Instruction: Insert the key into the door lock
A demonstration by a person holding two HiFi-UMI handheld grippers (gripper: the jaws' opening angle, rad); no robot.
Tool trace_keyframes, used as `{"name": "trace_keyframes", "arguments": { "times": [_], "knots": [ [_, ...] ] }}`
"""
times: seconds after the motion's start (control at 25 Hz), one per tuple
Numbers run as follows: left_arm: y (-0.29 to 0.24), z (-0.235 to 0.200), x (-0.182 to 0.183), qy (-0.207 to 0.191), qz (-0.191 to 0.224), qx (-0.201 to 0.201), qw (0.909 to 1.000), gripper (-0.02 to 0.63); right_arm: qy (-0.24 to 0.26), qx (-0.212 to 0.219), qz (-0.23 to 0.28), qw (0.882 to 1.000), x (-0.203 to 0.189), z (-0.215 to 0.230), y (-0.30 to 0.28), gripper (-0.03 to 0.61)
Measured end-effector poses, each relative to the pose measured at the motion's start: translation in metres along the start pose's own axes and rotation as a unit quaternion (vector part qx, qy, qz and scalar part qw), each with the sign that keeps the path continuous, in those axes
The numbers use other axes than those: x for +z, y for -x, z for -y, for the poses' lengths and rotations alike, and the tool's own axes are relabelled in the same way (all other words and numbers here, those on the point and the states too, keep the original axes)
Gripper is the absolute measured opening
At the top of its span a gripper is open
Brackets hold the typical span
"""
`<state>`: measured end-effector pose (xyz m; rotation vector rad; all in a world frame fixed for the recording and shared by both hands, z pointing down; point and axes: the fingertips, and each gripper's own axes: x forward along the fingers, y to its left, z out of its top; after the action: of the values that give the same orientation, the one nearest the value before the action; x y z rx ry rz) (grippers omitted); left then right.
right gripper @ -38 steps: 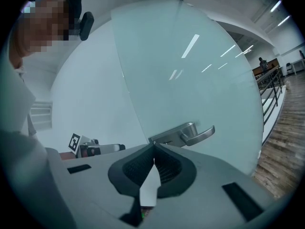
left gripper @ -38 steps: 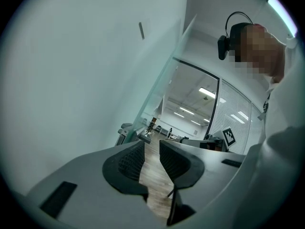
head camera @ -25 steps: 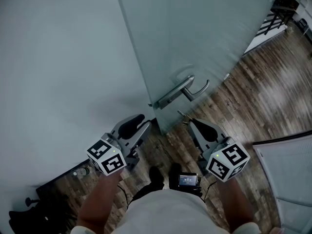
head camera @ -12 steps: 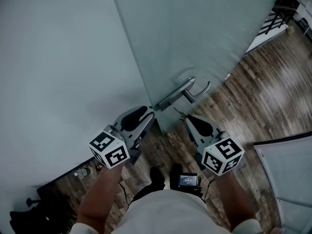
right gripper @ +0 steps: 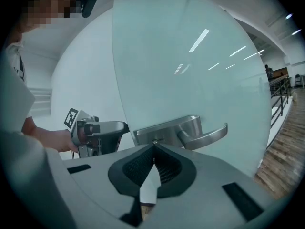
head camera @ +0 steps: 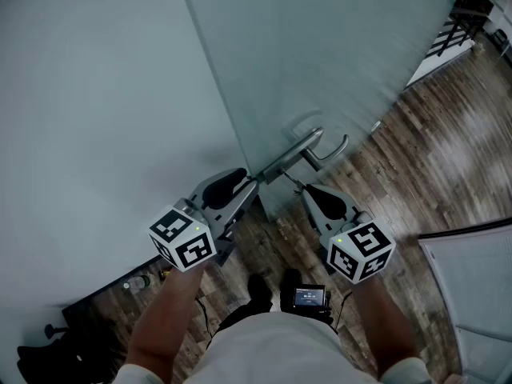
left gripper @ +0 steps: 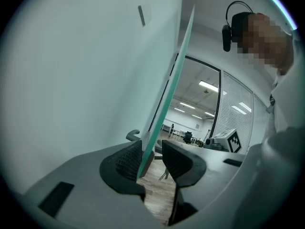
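Observation:
A frosted glass door [head camera: 320, 54] carries a metal lock plate [head camera: 282, 162] with a lever handle [head camera: 332, 149]. My left gripper [head camera: 250, 184] stands open with its jaws astride the door's edge [left gripper: 159, 118], below the plate. In the left gripper view that gripper [left gripper: 151, 156] has the glass between its pads. My right gripper [head camera: 304, 190] is shut on a small key [head camera: 295, 183] that points up at the plate. In the right gripper view the shut gripper [right gripper: 153, 148] shows only the key's tip [right gripper: 153, 141], just short of the lock plate [right gripper: 167, 127] and left of the handle [right gripper: 206, 134].
A white wall [head camera: 96, 102] runs to the left of the door. Below is wood flooring [head camera: 416, 174]. A small screen device [head camera: 309, 296] hangs at the person's waist. A bottle [head camera: 136, 281] and dark gear lie at the wall's foot. A railing [head camera: 460, 14] stands far right.
Both grippers have moved up toward the door. The left jaws now straddle the door's edge. The right gripper has brought the key close under the lock plate.

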<state>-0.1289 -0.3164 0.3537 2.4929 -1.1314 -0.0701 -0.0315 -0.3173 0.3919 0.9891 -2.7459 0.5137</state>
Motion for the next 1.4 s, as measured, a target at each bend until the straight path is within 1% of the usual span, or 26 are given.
{"name": "trace_keyframes", "arguments": {
  "times": [0.16, 0.44, 1.04, 1.12, 1.28, 1.4],
  "knots": [
    [-0.0023, 0.0013, 0.0006, -0.003, 0.006, -0.009, 0.9999, 0.127, -0.002, 0.001, 0.000, 1.000, -0.0007, 0.0009, -0.0007, 0.014],
    [-0.0063, 0.0031, -0.0004, 0.002, 0.002, -0.014, 0.9999, 0.127, 0.001, 0.002, 0.005, 1.000, 0.0027, 0.0007, -0.0001, 0.014],
    [-0.0085, 0.0010, -0.0002, 0.026, 0.002, -0.013, 0.9996, 0.127, 0.032, 0.002, 0.003, 0.999, 0.0016, -0.0031, -0.0005, 0.014],
    [-0.0083, 0.0008, -0.0007, 0.026, 0.006, -0.018, 0.9995, 0.127, 0.039, 0.001, 0.002, 0.999, 0.0024, -0.0028, -0.0013, 0.014],
    [-0.0078, 0.0016, 0.0011, 0.035, 0.005, -0.013, 0.9993, 0.127, 0.056, -0.007, 0.003, 0.998, 0.0039, -0.0009, -0.0011, 0.014],
    [-0.0084, 0.0016, 0.0004, 0.034, 0.009, -0.021, 0.9992, 0.127, 0.070, -0.013, 0.005, 0.997, 0.0050, -0.0015, -0.0007, 0.014]
  ]
}}
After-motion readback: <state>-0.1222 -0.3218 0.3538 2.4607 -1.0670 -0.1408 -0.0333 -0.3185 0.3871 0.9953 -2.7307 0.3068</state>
